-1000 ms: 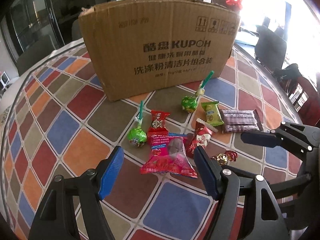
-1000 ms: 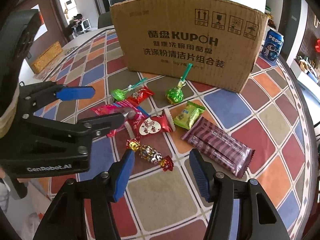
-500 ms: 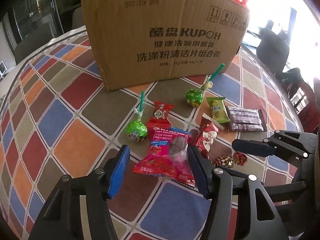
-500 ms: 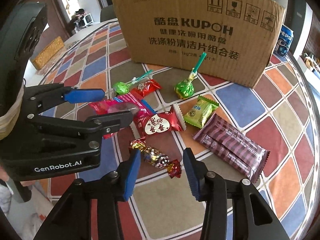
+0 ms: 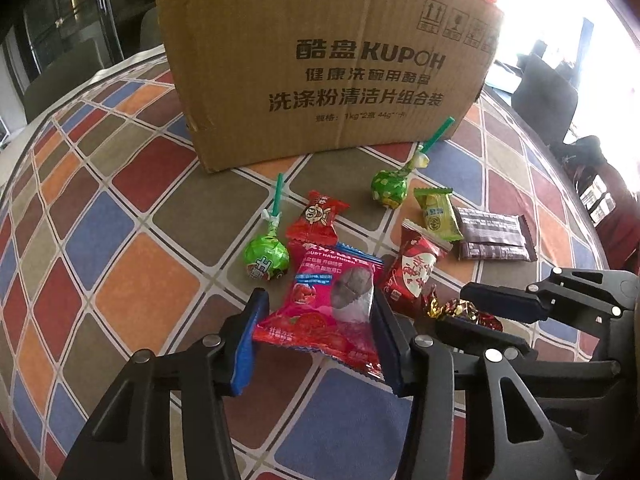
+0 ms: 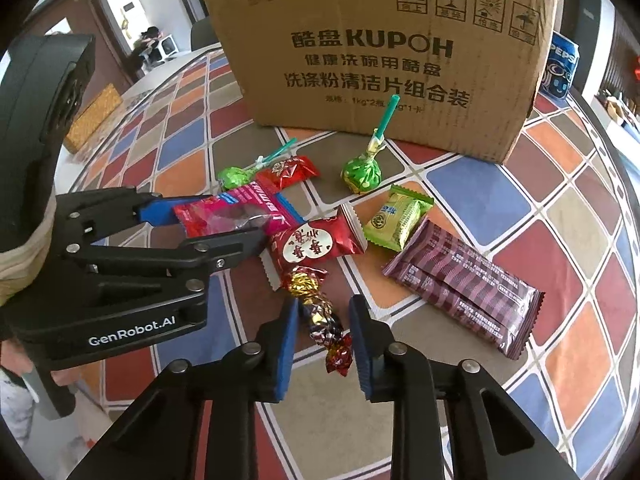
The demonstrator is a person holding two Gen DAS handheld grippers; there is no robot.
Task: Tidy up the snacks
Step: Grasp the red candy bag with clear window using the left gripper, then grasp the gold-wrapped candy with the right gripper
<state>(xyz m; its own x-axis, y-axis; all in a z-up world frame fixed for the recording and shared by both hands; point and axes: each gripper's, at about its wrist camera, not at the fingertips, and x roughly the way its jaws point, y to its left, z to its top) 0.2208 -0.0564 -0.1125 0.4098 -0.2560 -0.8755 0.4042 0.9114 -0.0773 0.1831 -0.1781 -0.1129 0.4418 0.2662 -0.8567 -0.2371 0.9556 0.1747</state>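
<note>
Left first: our left gripper (image 5: 318, 330) has advanced and narrowed; its blue pads now flank the pink hawthorn packet (image 5: 334, 304), apparently touching but not yet lifting it. Rightward, our right gripper (image 6: 322, 338) has likewise narrowed around the foil-wrapped candy (image 6: 320, 318) on the checkered tablecloth (image 6: 472, 184). Both grasps look imminent; the cardboard box (image 6: 380, 52) behind seems the likely destination.

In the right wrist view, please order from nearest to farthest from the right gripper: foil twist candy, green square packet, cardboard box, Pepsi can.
1. Foil twist candy, between the right gripper fingers.
2. Green square packet, ahead, slightly right.
3. Cardboard box, behind the snacks.
4. Pepsi can, beyond the box's right corner.
</note>
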